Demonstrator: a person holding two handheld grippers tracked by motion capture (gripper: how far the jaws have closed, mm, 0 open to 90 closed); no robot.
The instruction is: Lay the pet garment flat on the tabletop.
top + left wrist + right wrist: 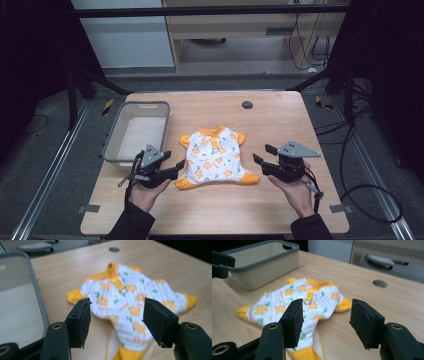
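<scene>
A small white garment (215, 156) with orange flowers and yellow cuffs lies spread flat in the middle of the wooden table (270, 115). My left gripper (176, 169) sits just off its left leg cuff, jaws open, nothing between them. My right gripper (263, 155) stands a little off the garment's right side, also open and empty. In the left gripper view the garment (130, 305) lies ahead, beyond the open gripper (116, 322). In the right gripper view the garment (299, 300) spreads ahead and to the left of the open gripper (325, 323).
A grey-rimmed plastic bin (132, 132) stands at the table's left, close behind my left hand; it shows as bin (22, 302) and bin (259, 263) in the gripper views. A round cable hole (247, 105) marks the table's far side. Bare wood lies in front of the garment.
</scene>
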